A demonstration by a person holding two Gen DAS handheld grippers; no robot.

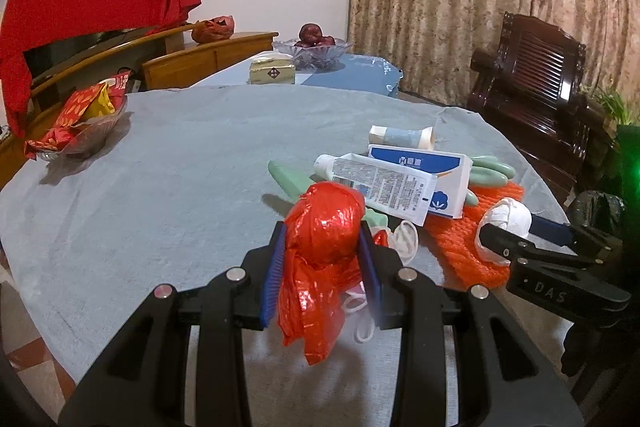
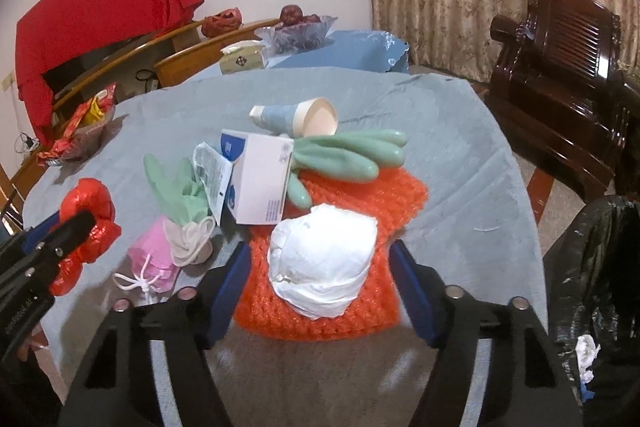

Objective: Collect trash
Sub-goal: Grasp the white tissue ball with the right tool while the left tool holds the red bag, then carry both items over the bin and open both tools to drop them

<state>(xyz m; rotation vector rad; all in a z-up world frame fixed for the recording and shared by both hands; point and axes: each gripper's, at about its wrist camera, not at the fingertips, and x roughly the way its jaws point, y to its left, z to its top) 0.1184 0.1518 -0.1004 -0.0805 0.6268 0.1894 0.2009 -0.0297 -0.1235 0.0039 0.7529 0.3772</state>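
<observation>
My left gripper [image 1: 322, 227] is shut on a crumpled red plastic bag [image 1: 320, 267], held just above the grey tablecloth [image 1: 160, 187]; the bag [image 2: 90, 199] also shows at the left of the right wrist view. My right gripper [image 2: 318, 247] stands open around a white paper wad [image 2: 324, 259], with a gap at each pad. The wad rests on an orange knitted mat [image 2: 360, 195]. Behind lie green rubber gloves [image 2: 348, 151], a white and blue box [image 2: 260, 179], a tube [image 1: 376, 183], a paper cup [image 2: 296, 117] and a pink mask [image 2: 154, 259].
A black trash bag [image 2: 596, 267] hangs open off the table's right edge. A bowl of red snack packets [image 1: 84, 123] sits at the far left. Further back are a tissue pack [image 1: 272, 69], a fruit bowl [image 1: 312, 51] and a dark wooden chair [image 1: 532, 79].
</observation>
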